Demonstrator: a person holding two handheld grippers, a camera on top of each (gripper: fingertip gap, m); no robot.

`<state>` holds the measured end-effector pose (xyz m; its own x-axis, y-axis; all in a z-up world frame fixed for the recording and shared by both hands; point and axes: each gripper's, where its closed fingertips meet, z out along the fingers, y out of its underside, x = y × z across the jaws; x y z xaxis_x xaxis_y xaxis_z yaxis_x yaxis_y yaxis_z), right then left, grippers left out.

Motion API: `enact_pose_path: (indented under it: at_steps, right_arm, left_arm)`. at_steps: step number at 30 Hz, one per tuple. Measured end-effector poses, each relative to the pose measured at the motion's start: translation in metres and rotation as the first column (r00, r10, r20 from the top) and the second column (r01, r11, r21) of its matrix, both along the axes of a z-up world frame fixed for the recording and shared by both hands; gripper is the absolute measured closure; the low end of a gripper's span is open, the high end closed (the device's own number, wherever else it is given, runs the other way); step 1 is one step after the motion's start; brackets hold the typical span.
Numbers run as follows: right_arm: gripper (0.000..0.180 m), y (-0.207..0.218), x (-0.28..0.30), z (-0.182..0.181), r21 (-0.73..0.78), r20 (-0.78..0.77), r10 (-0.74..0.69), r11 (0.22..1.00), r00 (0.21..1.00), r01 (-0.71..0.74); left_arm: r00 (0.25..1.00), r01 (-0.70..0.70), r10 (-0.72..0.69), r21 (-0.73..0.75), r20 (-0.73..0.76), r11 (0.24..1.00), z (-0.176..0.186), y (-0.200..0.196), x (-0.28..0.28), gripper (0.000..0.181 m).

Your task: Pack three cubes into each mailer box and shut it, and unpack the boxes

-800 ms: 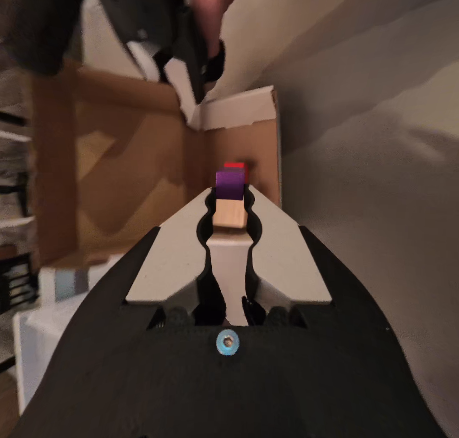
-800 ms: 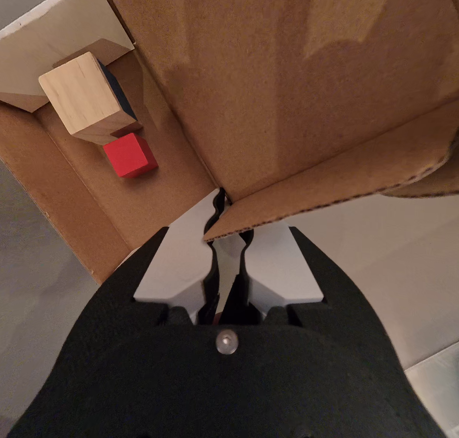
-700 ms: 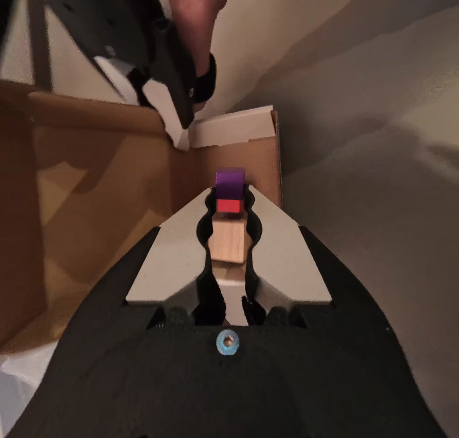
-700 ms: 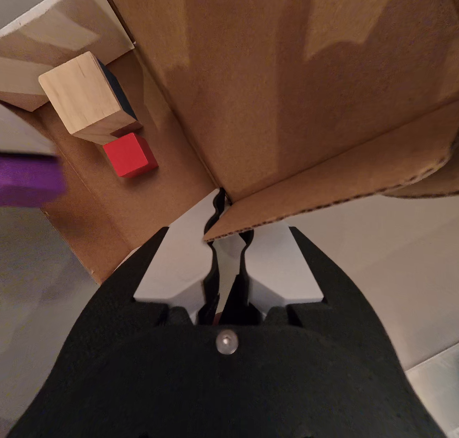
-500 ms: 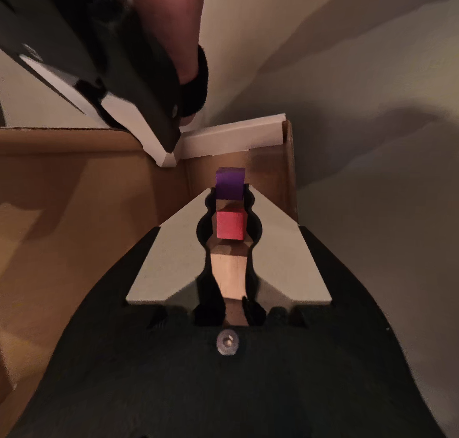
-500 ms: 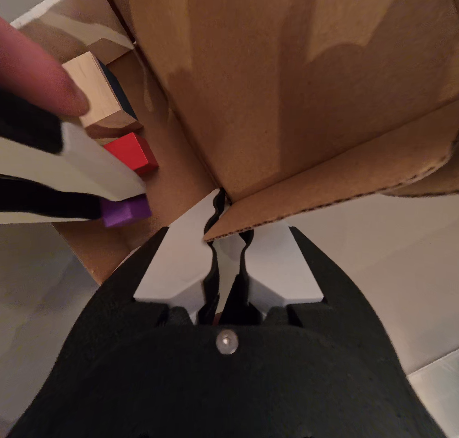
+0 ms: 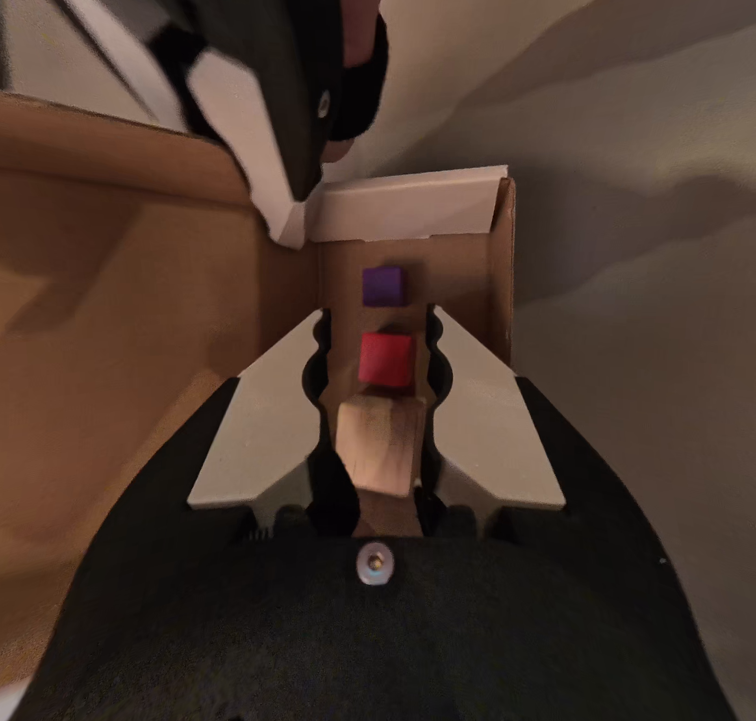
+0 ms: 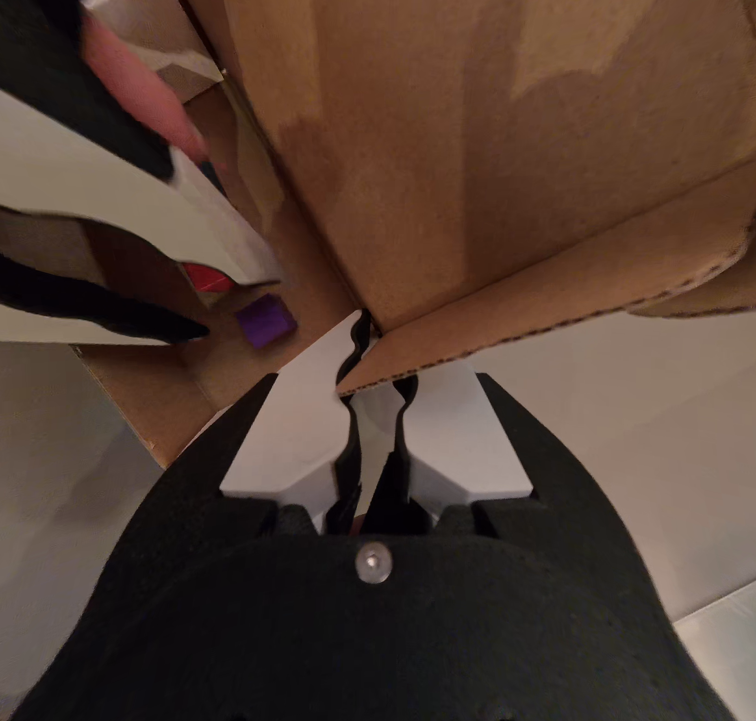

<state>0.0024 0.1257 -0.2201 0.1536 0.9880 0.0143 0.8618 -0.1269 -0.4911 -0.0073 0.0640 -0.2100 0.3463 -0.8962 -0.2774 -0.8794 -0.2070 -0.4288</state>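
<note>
The purple cube (image 7: 383, 286) lies on the floor of the open mailer box (image 7: 497, 276), free of any grip, with the red cube (image 7: 384, 359) just beside it and the larger wooden cube (image 7: 378, 447) next in line. The left gripper (image 7: 377, 312) hovers over them with its jaws spread and empty. The right gripper (image 8: 370, 357) is clamped on the cardboard lid flap (image 8: 532, 321), holding the lid up. With three cubes inside, packing looks complete; the next move would be to clear the left gripper and swing the lid down to tuck it.
</note>
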Motion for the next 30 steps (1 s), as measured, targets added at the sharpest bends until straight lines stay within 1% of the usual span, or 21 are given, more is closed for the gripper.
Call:
enact_pose_path:
  at_steps: [2,4,7,8,9,11,14,17,19,21,22,24,25,26,27,29,30]
  right_arm:
    - [0.175,0.0,0.0,0.0,-0.003,-0.004,0.002,1.0,1.0,-0.002]
    - [0.175,0.0,0.0,0.0,-0.007,-0.012,0.008,1.0,1.0,-0.008]
    - [0.175,0.0,0.0,0.0,0.004,-0.009,0.014,1.0,1.0,-0.014]
    - [0.175,0.0,-0.001,0.001,0.01,-0.007,0.017,1.0,1.0,-0.017]
    - [0.174,0.0,-0.001,0.001,0.019,-0.006,0.023,1.0,1.0,-0.023]
    - [0.17,-0.002,-0.003,0.003,0.037,-0.011,0.042,0.998,0.999,-0.041]
    - [0.162,-0.002,-0.005,0.003,0.075,-0.011,0.071,0.995,0.997,-0.07]
    - [0.145,-0.006,-0.003,0.006,0.075,-0.042,0.115,0.991,0.993,-0.111]
    - [0.136,-0.007,-0.002,0.016,0.08,-0.1,0.137,0.988,0.986,-0.129]
    - [0.126,-0.011,-0.001,0.034,0.047,-0.218,0.157,0.988,0.963,-0.15]
    - [0.124,-0.012,0.0,0.042,0.021,-0.277,0.153,0.988,0.949,-0.153]
    - [0.12,-0.011,0.002,0.057,-0.043,-0.401,0.131,0.986,0.907,-0.161]
    - [0.123,-0.007,0.003,0.063,-0.078,-0.459,0.102,0.985,0.882,-0.154]
    - [0.124,-0.001,0.003,0.067,-0.121,-0.511,0.062,0.982,0.857,-0.143]
    - [0.125,0.006,0.003,0.07,-0.168,-0.558,0.013,0.977,0.83,-0.128]
    - [0.128,0.019,0.001,0.068,-0.261,-0.6,-0.089,0.961,0.795,-0.089]
    - [0.124,0.021,-0.001,0.065,-0.288,-0.608,-0.113,0.954,0.786,-0.085]
  left_arm:
    - [0.999,-0.017,0.014,0.087,0.042,0.996,0.025,-0.007,-0.01,0.141]
    - [0.993,-0.085,0.067,0.183,0.101,0.979,0.055,-0.011,-0.03,0.147]
    - [0.958,-0.225,0.162,0.274,0.236,0.935,0.095,-0.018,-0.071,0.151]
    - [0.942,-0.275,0.196,0.29,0.273,0.917,0.103,-0.019,-0.087,0.151]
    - [0.924,-0.323,0.235,0.286,0.302,0.902,0.105,-0.02,-0.102,0.147]
    - [0.886,-0.409,0.308,0.275,0.346,0.87,0.102,-0.014,-0.126,0.14]
    - [0.843,-0.472,0.351,0.245,0.408,0.847,0.09,0.0,-0.137,0.128]
    - [0.788,-0.511,0.377,0.175,0.486,0.842,0.076,0.013,-0.138,0.124]
    - [0.735,-0.507,0.362,0.111,0.573,0.855,0.075,0.018,-0.132,0.124]
    - [0.687,-0.512,0.351,0.081,0.636,0.855,0.08,0.022,-0.129,0.123]
    - [0.679,-0.507,0.342,0.079,0.65,0.858,0.081,0.024,-0.128,0.125]
    - [0.697,-0.519,0.369,0.078,0.615,0.851,0.072,0.028,-0.131,0.126]
    - [0.712,-0.524,0.366,0.105,0.599,0.845,0.07,0.031,-0.132,0.126]
    - [0.71,-0.528,0.36,0.119,0.605,0.841,0.071,0.032,-0.132,0.13]
    - [0.705,-0.531,0.365,0.112,0.608,0.84,0.071,0.034,-0.132,0.13]
    - [0.694,-0.525,0.355,0.102,0.627,0.845,0.07,0.035,-0.129,0.13]
    - [0.686,-0.523,0.354,0.092,0.635,0.847,0.068,0.035,-0.126,0.13]
